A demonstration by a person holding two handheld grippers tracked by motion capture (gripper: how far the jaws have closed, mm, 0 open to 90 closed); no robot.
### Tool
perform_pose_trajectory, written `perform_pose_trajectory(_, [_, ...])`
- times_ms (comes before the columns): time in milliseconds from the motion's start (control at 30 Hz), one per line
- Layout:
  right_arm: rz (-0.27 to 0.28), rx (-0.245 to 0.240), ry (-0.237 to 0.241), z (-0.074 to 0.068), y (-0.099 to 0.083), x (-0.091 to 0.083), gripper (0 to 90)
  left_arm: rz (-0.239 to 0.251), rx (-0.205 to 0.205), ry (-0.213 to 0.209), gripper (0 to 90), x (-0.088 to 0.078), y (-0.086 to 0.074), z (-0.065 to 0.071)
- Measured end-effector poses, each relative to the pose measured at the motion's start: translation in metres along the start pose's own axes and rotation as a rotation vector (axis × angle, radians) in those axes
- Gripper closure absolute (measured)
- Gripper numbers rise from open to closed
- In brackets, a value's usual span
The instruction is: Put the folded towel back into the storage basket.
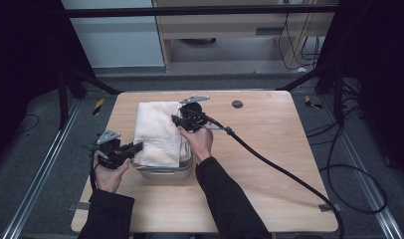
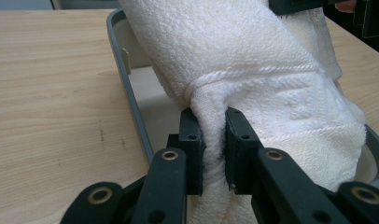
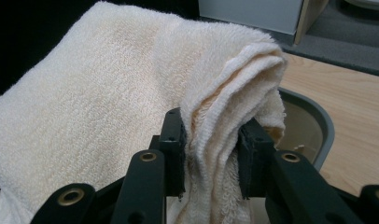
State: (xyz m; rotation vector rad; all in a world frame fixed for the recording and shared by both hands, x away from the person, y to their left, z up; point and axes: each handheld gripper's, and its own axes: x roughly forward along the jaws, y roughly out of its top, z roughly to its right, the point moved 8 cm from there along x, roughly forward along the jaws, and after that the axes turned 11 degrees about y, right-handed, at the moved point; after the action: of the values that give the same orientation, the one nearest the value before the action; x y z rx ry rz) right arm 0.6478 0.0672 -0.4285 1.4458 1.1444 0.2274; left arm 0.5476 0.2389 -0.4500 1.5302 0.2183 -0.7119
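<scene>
Two grippers pinch a cream terry towel (image 1: 157,130) draped over a grey rounded tub (image 1: 166,172) on the pale wood-grain table (image 1: 269,164). Left gripper (image 2: 214,140) clamps a bunched fold of looped pile at the near edge. Right gripper (image 3: 211,144) is closed on thick layered folds at the far end.

A square light-wood table (image 1: 269,164) stands on grey carpeted floor (image 1: 36,149), with a small dark round disc (image 1: 237,104) set in its top near the far edge. Metal floor rails (image 1: 41,169) run along either side of the table. Beyond its far edge stand a pale wooden cabinet (image 1: 230,25) and a white panel (image 1: 120,40). Black cables (image 1: 359,169) loop on the floor right of the table. Black-and-yellow striped tape (image 1: 98,105) marks the floor near its far corners.
</scene>
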Motion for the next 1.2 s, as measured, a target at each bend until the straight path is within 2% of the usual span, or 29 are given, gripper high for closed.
perform_pose_trajectory(267, [-0.022, 0.002, -0.014, 0.007, -0.012, 0.006, 67.5, -0.028, 0.013, 0.015, 78.5, 0.009, -0.006, 0.001])
perform_pose_trajectory(533, [-0.038, 0.024, -0.018, 0.014, -0.023, 0.010, 67.1, -0.050, 0.024, 0.027, 78.5, 0.018, -0.012, 0.005])
perform_pose_trajectory(967, [-0.065, 0.017, -0.036, 0.020, -0.036, 0.019, 65.8, -0.085, 0.044, 0.062, 77.6, 0.029, -0.020, 0.004])
perform_pose_trajectory(1200, [-0.090, -0.005, -0.041, 0.021, -0.041, 0.021, 64.0, -0.108, 0.078, 0.099, 72.8, 0.031, -0.024, 0.004])
